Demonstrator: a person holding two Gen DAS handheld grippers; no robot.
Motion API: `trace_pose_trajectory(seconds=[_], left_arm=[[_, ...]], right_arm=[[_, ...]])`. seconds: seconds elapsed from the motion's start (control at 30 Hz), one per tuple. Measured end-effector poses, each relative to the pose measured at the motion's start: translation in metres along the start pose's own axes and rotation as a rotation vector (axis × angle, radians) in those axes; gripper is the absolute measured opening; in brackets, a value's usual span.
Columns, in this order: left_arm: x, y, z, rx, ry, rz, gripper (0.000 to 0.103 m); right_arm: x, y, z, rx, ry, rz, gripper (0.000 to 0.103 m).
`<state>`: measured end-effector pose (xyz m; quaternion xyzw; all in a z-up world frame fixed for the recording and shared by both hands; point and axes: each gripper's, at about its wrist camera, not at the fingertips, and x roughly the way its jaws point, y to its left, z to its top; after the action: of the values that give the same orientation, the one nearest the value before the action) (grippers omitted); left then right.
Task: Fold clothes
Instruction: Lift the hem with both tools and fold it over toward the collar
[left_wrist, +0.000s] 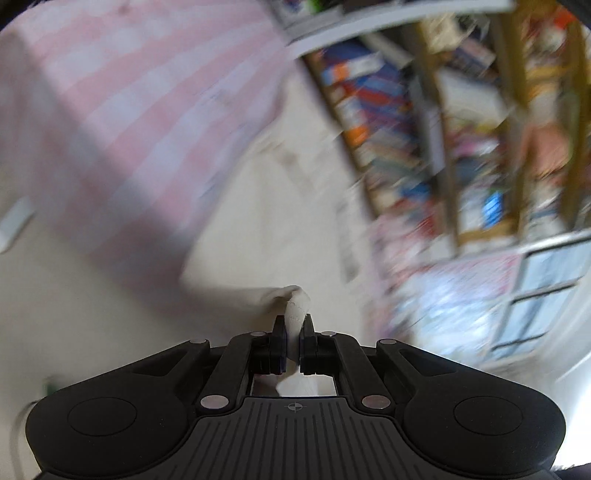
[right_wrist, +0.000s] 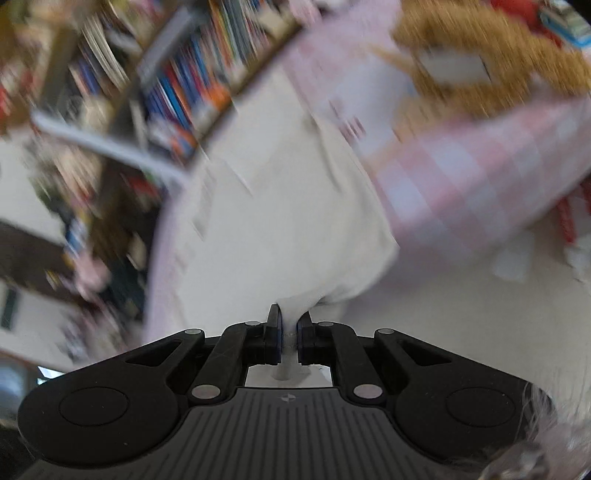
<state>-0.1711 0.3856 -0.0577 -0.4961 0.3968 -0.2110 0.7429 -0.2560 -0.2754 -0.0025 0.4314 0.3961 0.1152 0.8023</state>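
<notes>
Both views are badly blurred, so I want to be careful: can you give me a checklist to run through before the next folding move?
1. Left gripper shut on the white garment: ok.
2. Right gripper shut on the white garment: ok.
3. Enough fabric in the left grip: ok, a stitched edge pokes past the fingertips.
4. Garment clear of the pink checked cloth: cannot tell, blur.
5. Cloth hanging flat between grippers: cannot tell.
</notes>
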Motion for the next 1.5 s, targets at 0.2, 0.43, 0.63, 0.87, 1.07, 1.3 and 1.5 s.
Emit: trace_pose_trajectory(seconds=[0.2, 0.43, 0.63, 0.87, 1.07, 1.3, 1.5], left_arm=[[0.019, -0.027, 0.039, -0.019, -0.161, -0.194, 0.005], [0.054, -0.047, 0.076, -0.062, -0.267, -0.203, 0.005], [0.08, -0.063, 0.099, -0.08, -0.34, -0.176, 0.005], [0.12, -0.078, 0.119, -0.083, -0.384, -0.049, 0.005], [0.147, -0.083, 0.139, -0.071, -0.387, 0.003, 0.005], [0.193, -0.073, 0.183, -0.082, -0.353, 0.006, 0.004], [0.229, -0.061, 0.219, -0.117, -0.32, 0.023, 0.004]], right_arm=[[0.019, 0.021, 0.028, 0.133, -0.266, 0.227, 0.007], [0.067, 0.047, 0.085, 0.221, -0.352, 0.29, 0.007], [0.097, 0.04, 0.147, 0.233, -0.292, 0.332, 0.007], [0.15, 0.021, 0.21, 0.26, -0.169, 0.332, 0.007], [0.192, 0.008, 0.24, 0.299, -0.113, 0.281, 0.007], [0.222, 0.005, 0.266, 0.311, -0.173, 0.236, 0.007], [0.244, 0.004, 0.29, 0.293, -0.26, 0.162, 0.007]])
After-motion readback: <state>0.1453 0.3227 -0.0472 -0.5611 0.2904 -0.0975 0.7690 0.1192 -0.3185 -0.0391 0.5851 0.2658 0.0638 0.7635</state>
